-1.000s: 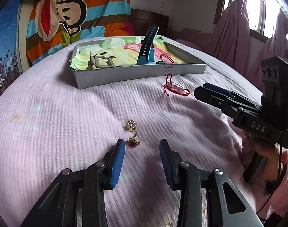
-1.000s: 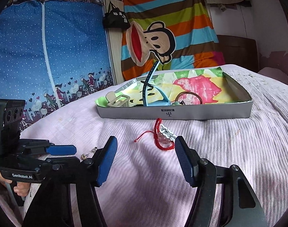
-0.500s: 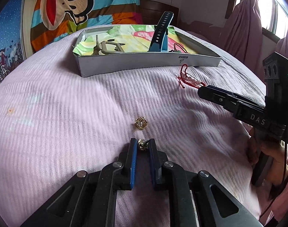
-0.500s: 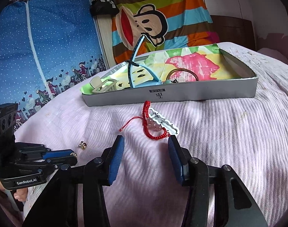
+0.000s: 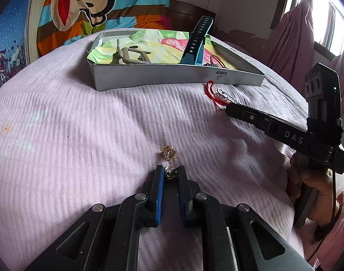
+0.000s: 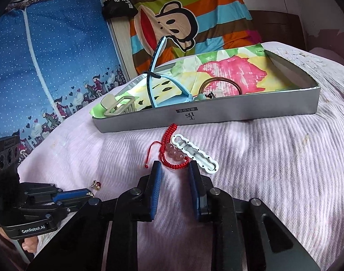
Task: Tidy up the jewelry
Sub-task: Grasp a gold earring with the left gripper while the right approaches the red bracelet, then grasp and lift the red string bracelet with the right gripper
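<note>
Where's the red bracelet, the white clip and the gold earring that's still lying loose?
Red bracelet (image 6: 172, 164): right wrist view, braided cord.
White clip (image 6: 195, 153): right wrist view, wavy middle.
Loose gold earring (image 5: 168, 152): left wrist view, round ball.

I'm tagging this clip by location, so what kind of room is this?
Most likely a bedroom: the jewelry tray sits on a pink ribbed bedspread, a cartoon monkey blanket hangs behind it, and pink curtains frame a window.
</note>
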A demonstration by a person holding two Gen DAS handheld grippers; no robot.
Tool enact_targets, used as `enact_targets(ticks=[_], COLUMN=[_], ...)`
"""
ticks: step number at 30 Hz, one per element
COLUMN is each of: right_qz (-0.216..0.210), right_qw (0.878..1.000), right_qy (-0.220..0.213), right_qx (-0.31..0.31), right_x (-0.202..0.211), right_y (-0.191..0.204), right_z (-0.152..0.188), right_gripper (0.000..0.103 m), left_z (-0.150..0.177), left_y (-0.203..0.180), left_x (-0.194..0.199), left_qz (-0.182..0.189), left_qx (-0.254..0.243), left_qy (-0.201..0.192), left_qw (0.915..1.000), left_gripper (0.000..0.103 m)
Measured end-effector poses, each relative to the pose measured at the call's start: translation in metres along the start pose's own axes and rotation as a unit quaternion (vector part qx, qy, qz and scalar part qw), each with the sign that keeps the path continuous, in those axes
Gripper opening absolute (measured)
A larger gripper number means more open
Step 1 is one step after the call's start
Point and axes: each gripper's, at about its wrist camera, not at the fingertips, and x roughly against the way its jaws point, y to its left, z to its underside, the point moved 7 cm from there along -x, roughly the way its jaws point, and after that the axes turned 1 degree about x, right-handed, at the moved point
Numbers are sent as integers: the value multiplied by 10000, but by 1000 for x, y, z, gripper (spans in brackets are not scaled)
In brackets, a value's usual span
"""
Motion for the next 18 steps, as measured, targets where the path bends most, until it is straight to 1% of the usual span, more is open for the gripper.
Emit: enact_targets(ticks=[18], right_qz=[-25], right_qw=[9999], right_qy=[132], right_qx=[-5], right_x=[-14], right_y=[3], right_z=[-4], right_gripper=[22], left_z=[-1], left_y=[1], left_x=[2], left_qz=[25], left_qx=[59], left_qy=[-38], left_qw=[10000], left_gripper=[11])
